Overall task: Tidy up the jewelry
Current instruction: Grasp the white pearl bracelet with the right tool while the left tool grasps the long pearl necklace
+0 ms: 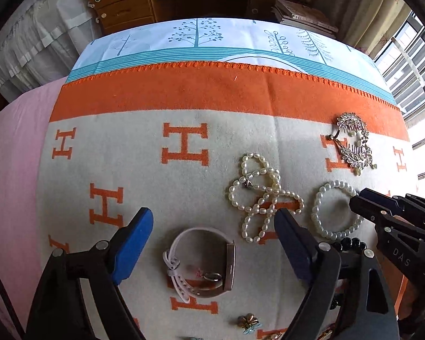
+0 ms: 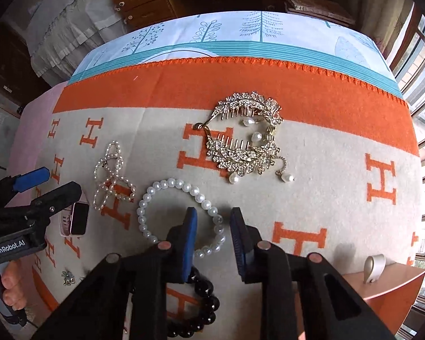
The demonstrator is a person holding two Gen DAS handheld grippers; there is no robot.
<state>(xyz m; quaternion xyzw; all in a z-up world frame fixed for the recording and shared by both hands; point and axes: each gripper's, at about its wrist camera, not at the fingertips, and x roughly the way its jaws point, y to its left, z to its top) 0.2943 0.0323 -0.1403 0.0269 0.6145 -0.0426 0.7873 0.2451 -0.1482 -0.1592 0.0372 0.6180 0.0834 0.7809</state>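
Jewelry lies on a cream and orange H-patterned blanket [image 1: 201,107]. My left gripper [image 1: 214,221] is open, its jaws straddling a white-strapped smart watch [image 1: 201,263]. A looped pearl necklace [image 1: 262,195] lies just beyond it. My right gripper [image 2: 212,218] is open a little, its jaws either side of the near rim of a round pearl bracelet [image 2: 181,215]. A black bead bracelet [image 2: 204,300] lies under its left finger. Two gold rhinestone hair combs [image 2: 245,133] lie farther back. The right gripper also shows in the left wrist view [image 1: 362,201].
A small flower brooch [image 1: 249,324] lies near the front edge; it also shows in the right wrist view [image 2: 68,277]. An orange box [image 2: 382,291] with a silver piece stands at the right. A blue patterned sheet [image 1: 212,36] and wooden drawers [image 1: 121,5] lie beyond the blanket.
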